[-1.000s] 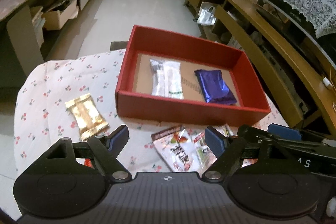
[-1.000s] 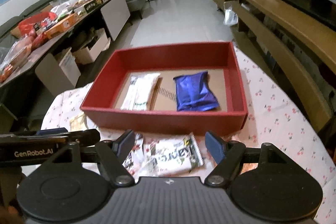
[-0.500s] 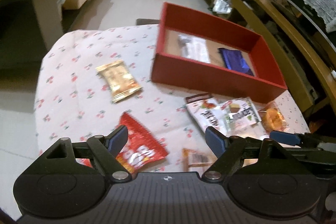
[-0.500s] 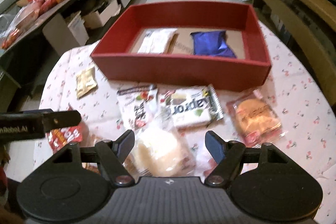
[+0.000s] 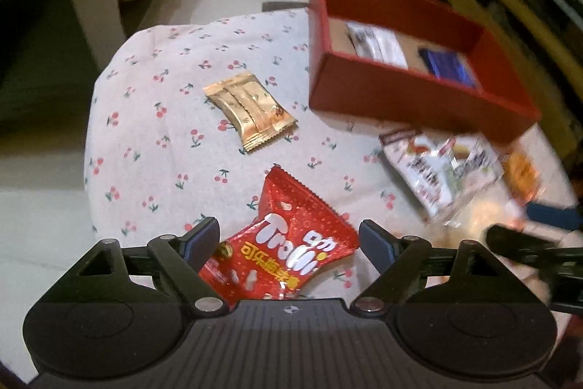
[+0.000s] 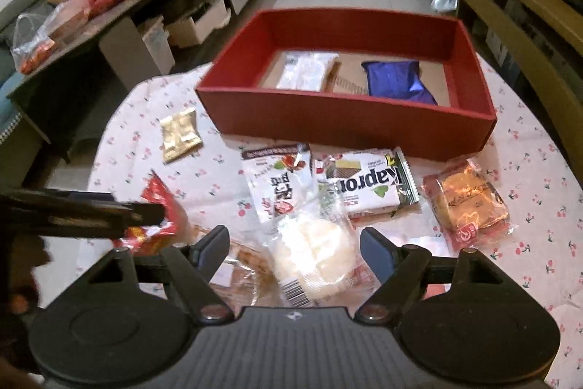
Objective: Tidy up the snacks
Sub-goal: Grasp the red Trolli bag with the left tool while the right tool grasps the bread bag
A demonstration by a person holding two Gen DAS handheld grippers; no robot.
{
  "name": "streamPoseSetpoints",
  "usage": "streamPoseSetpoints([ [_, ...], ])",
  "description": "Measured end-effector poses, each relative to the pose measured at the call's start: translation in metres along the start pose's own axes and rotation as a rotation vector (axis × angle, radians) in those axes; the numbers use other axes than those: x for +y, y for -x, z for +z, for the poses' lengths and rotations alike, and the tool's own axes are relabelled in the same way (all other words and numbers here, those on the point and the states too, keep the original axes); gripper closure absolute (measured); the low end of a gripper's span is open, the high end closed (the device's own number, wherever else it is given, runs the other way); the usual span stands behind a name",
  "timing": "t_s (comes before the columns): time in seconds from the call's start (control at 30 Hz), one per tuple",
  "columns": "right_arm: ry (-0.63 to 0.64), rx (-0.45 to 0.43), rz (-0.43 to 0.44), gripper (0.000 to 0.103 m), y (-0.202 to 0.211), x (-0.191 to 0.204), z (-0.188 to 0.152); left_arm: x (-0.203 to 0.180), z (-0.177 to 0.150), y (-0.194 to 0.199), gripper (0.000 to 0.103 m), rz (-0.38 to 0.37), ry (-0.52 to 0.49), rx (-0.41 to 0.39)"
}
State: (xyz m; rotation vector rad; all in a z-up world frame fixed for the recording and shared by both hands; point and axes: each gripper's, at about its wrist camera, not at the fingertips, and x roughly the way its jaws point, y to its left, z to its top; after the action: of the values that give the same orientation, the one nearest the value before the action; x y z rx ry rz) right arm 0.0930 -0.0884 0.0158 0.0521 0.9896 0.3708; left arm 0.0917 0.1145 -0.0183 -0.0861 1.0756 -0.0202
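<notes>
A bench (image 6: pixel 528 170) in cherry-print cloth is carrying a red box (image 6: pixel 346 123) holding a white packet (image 6: pixel 306 72) and a blue one (image 6: pixel 395 81); loose snacks are lying in front. The left gripper (image 5: pixel 289 239) is hovering over a red Trolli bag (image 5: pixel 288 243), the right gripper (image 6: pixel 295 243) over a clear-wrapped pale bun (image 6: pixel 313 250). Both sets of fingers are apart, having just been opening, gripping nothing. The bun's wrapper is overlapping neighbouring packets (glossy, slippery film), so closing there risks dragging those along.
</notes>
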Motion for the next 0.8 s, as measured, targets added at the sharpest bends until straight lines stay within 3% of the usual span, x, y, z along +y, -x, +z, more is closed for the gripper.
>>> streamPoseSetpoints([
  [0.17,0.004,0.021,0.03,0.014,0.008,0.012,-0.019,-0.005,-0.009,-0.014,0.017,0.052,-0.081,0.053],
  [0.3,0.028,0.074,0.043,0.014,-0.003,0.029,-0.033,-0.004,-0.016,-0.021,0.029,0.053,-0.089,0.089],
  [0.33,0.036,0.089,0.045,0.014,-0.007,0.033,-0.035,-0.005,-0.017,-0.019,0.037,0.043,-0.097,0.087],
  [0.63,0.083,0.152,0.0,0.012,-0.047,0.053,-0.034,-0.005,-0.018,-0.014,0.038,0.015,-0.073,0.093],
  [0.73,0.15,0.153,-0.017,0.016,-0.057,0.063,-0.038,-0.01,-0.018,-0.016,0.037,0.029,-0.088,0.095],
  [0.77,0.187,0.139,-0.03,0.024,-0.057,0.067,-0.039,-0.012,-0.019,-0.015,0.037,0.035,-0.096,0.094],
  [0.8,0.179,0.133,-0.019,0.042,-0.055,0.065,-0.038,-0.012,-0.019,-0.016,0.037,0.037,-0.102,0.095],
])
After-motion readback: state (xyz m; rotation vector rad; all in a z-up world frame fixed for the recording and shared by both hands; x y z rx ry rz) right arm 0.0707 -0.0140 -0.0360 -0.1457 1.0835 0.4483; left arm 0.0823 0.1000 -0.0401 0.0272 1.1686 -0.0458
